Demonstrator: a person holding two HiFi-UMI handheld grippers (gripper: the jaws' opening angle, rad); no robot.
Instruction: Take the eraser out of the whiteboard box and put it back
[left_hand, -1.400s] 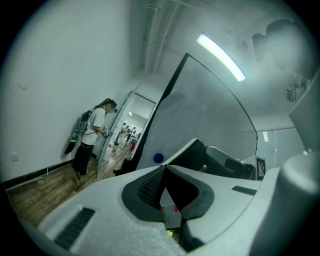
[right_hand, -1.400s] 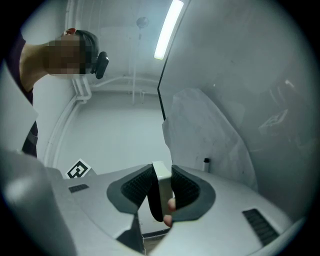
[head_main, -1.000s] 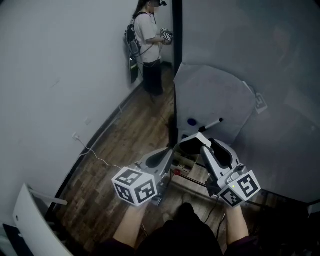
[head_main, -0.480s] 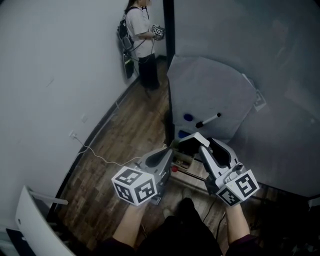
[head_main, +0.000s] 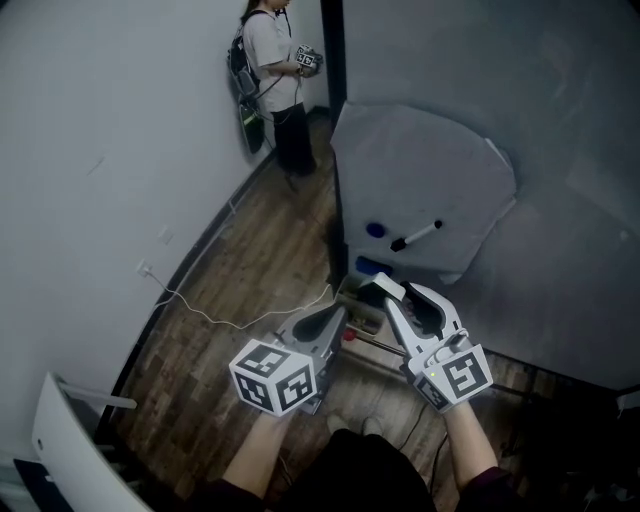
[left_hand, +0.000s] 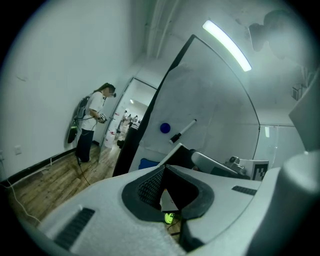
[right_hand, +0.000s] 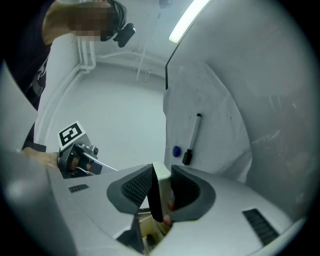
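Eraser (right_hand: 154, 200), pinched in the right hand-held gripper (right_hand: 161, 172), could tilt, hit the box (head_main: 358, 302) rim and drop; left hand-held gripper (left_hand: 164, 169) is closed.

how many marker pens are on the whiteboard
1. A black marker pen clings slantwise to the white whiteboard, just right of a round blue magnet. Others could be hidden lower down, below the board.
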